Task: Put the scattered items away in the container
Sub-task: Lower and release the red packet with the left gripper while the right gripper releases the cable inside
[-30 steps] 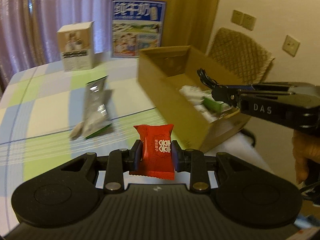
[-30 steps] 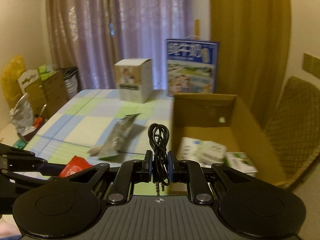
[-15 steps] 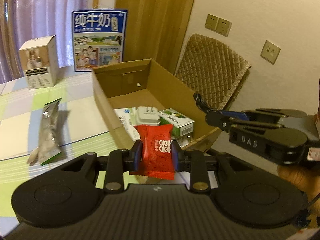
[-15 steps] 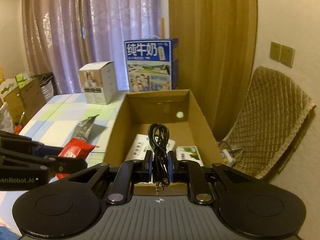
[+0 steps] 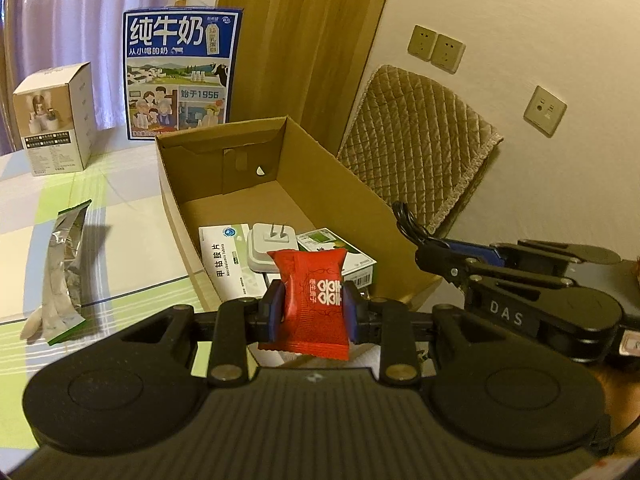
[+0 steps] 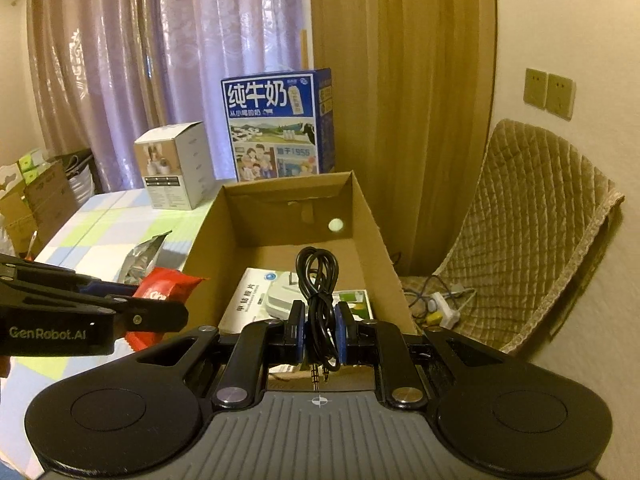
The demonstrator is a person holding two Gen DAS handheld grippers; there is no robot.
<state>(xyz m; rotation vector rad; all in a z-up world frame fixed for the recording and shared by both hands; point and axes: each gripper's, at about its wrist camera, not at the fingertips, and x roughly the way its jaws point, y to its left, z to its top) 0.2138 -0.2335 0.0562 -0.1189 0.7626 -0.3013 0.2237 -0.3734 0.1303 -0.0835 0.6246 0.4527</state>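
Note:
My left gripper [image 5: 313,312] is shut on a red snack packet [image 5: 311,300], held above the near end of the open cardboard box [image 5: 352,184]. My right gripper [image 6: 319,332] is shut on a coiled black audio cable [image 6: 318,280], also over the box's [image 6: 372,224] near end. Inside the box lie a white medicine box [image 5: 228,256], a white plug adapter [image 5: 272,246] and a green-and-white carton [image 5: 340,248]. A silver foil pouch [image 5: 66,268] lies on the checked tablecloth, left of the box. The left gripper [image 6: 160,300] with its packet appears at the left in the right wrist view.
A blue milk carton case [image 5: 180,76] and a small white product box [image 5: 52,116] stand at the table's far side. A quilted chair [image 6: 520,232] sits right of the box, with a power strip [image 6: 440,308] on the floor. Cardboard boxes [image 6: 36,200] stand beyond the table's left end.
Both grippers have moved sideways from over the tablecloth to the box's near end, each still holding its item. The foil pouch stays where it lay.

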